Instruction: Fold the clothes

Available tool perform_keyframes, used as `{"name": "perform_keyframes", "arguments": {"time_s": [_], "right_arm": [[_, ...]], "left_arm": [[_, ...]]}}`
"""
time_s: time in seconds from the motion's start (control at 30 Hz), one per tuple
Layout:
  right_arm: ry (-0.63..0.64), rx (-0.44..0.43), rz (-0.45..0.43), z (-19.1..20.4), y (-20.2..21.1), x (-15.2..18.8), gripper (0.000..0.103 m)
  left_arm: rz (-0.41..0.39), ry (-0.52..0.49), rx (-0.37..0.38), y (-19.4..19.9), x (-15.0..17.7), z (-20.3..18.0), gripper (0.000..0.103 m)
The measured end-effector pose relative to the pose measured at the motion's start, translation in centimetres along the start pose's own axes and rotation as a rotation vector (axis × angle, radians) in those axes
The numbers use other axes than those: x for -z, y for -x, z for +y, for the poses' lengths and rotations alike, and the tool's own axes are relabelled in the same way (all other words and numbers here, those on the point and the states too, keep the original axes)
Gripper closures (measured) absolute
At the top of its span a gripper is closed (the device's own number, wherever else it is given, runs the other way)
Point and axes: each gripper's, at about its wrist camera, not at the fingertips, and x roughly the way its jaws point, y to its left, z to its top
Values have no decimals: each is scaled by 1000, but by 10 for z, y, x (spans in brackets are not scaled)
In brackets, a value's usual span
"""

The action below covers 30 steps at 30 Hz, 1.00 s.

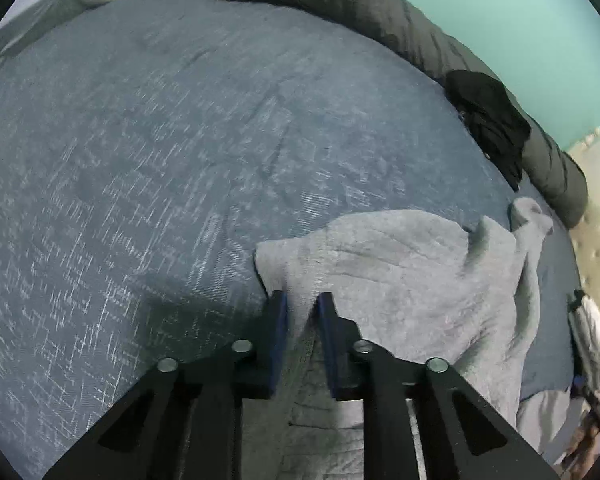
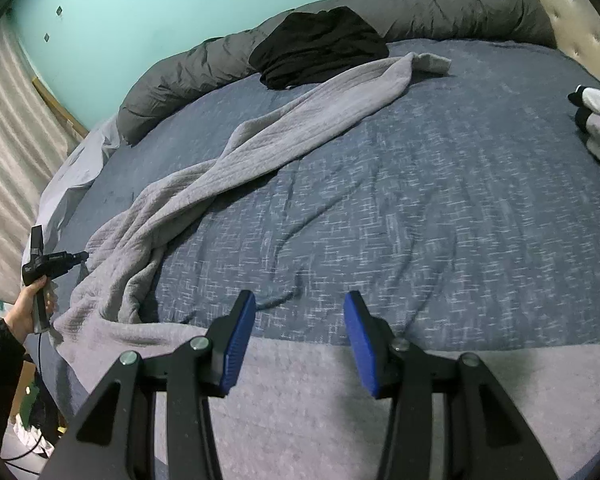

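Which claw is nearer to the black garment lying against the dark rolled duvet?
Neither clearly. The left claw, shut on the grey garment, and the open right claw both sit at the bed's near edge, far from the black garment.
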Motion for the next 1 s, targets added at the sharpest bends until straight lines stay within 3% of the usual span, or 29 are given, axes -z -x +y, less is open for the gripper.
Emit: {"name": "perform_keyframes", "arguments": {"time_s": [0.27,0.57,0.67,0.77,0.9,0.97,1.0], "right_arm": [[2,-27,-4,4,-3,1,56],[2,-34,10,0,-11,2,56],[1,-33,20,-2,-17,3,56],[-7,-35,34,-4,-23,6,56],[-6,-40,39,-4,-24,9,56],[-3,-43,40,-1,-24,9,56],[-1,-45,41,2,-25,8,56]], "left_arm": [[-118,16,19,37,-36,-12,96],[-219,110,-5,36,-98,-11,96],[-209,127,-28,19,-106,-11,96],[-125,136,-55,-8,-104,-8,95],[-95,112,-34,-15,-94,-5,83],[-87,100,-14,-10,-89,-2,57],[-79,88,-8,-6,-85,-3,54]]}}
